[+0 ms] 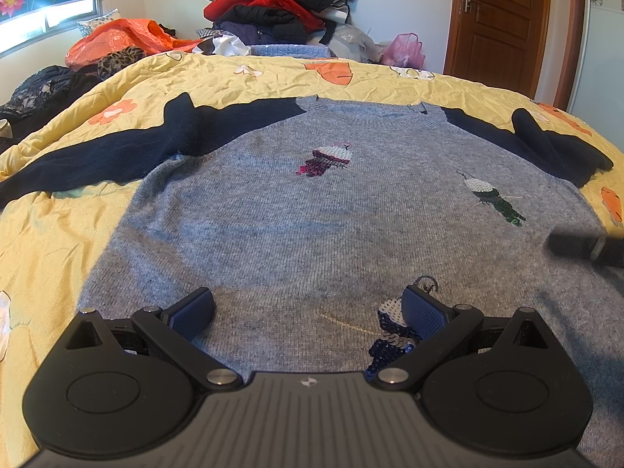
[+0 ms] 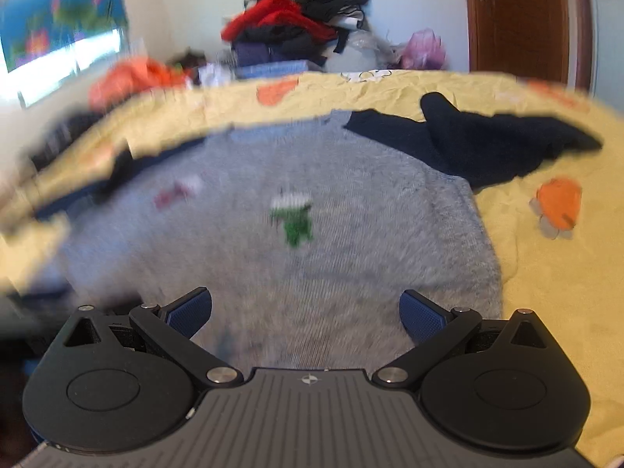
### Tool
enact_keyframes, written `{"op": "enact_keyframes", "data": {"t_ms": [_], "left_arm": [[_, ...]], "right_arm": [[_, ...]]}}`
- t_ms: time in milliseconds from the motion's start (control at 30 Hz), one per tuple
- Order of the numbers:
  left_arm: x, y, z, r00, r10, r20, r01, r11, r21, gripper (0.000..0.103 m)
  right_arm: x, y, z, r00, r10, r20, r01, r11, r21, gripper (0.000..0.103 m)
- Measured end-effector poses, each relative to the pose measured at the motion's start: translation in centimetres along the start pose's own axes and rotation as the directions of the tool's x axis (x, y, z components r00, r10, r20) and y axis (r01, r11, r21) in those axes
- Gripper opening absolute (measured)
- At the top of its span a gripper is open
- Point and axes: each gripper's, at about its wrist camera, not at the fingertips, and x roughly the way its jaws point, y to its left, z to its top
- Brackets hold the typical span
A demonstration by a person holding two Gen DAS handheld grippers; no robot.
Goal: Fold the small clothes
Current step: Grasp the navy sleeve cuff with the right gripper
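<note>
A small grey knit sweater (image 1: 312, 210) with dark navy sleeves (image 1: 117, 156) and sequin patches lies flat, front up, on the yellow quilt (image 1: 50, 241). My left gripper (image 1: 308, 312) is open and empty above the sweater's lower hem, near a blue sequin patch (image 1: 390, 335). My right gripper (image 2: 306, 312) is open and empty above the sweater (image 2: 312, 234) toward its right side; this view is blurred. The right sleeve (image 2: 487, 144) lies bunched on the quilt. A dark blurred part of the right gripper (image 1: 585, 247) shows at the right edge of the left wrist view.
A pile of red and black clothes (image 1: 280, 4) stands behind the bed. Orange plastic bags (image 1: 121, 37) and dark garments (image 1: 46, 82) lie at the far left. A wooden door (image 1: 503, 19) is at the back right, a window (image 1: 46, 15) at the left.
</note>
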Motion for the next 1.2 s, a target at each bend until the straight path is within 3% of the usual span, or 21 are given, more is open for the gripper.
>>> {"op": "enact_keyframes", "data": {"t_ms": [67,133,267,400,533,700,767,833,900,933,1100,1200], "left_arm": [[0.0,0.0,0.0,1.000,0.000,0.000,0.000,1.000,0.000,0.103],[0.0,0.0,0.0,1.000,0.000,0.000,0.000,1.000,0.000,0.103],[0.0,0.0,0.0,1.000,0.000,0.000,0.000,1.000,0.000,0.103],[0.0,0.0,0.0,1.000,0.001,0.000,-0.001,1.000,0.000,0.103],[0.0,0.0,0.0,1.000,0.001,0.000,-0.001,1.000,0.000,0.103],[0.0,0.0,0.0,1.000,0.000,0.000,0.000,1.000,0.000,0.103],[-0.1,-0.1,-0.1,1.000,0.000,0.000,0.000,1.000,0.000,0.103],[0.0,0.0,0.0,1.000,0.000,0.000,0.000,1.000,0.000,0.103],[0.0,0.0,0.0,1.000,0.000,0.001,0.000,1.000,0.000,0.103],[-0.1,0.0,0.0,1.000,0.000,0.001,0.000,1.000,0.000,0.103],[0.0,0.0,0.0,1.000,-0.001,0.001,0.001,1.000,0.000,0.103],[-0.1,0.0,0.0,1.000,-0.001,0.001,0.001,1.000,-0.001,0.103]], "right_arm": [[-0.9,-3.2,1.7,0.997,0.052,0.050,-0.058,0.989,0.133,0.103],[-1.3,-6.6,3.5,0.994,0.048,0.099,-0.070,0.969,0.236,0.103],[-1.0,-14.5,7.0,0.991,-0.080,0.107,0.028,0.906,0.423,0.103],[-0.3,-22.5,9.6,0.970,-0.176,0.170,0.056,0.836,0.547,0.097],[1.7,-29.3,11.4,0.957,-0.250,0.146,0.093,0.742,0.664,0.094],[4.7,-33.7,11.5,0.959,-0.233,0.163,0.034,0.663,0.747,0.076],[5.7,-34.4,11.8,0.953,-0.241,0.185,0.020,0.659,0.752,0.070],[6.5,-34.8,12.3,0.948,-0.255,0.191,0.021,0.650,0.760,0.057],[7.3,-34.8,12.4,0.956,-0.229,0.180,0.013,0.651,0.759,0.024],[7.8,-34.8,12.2,0.961,-0.217,0.171,0.014,0.655,0.755,0.018],[5.8,-33.0,12.6,0.939,-0.261,0.224,0.032,0.715,0.698,0.017],[3.1,-29.1,14.1,0.911,-0.280,0.302,0.054,0.808,0.587,0.017]]}}
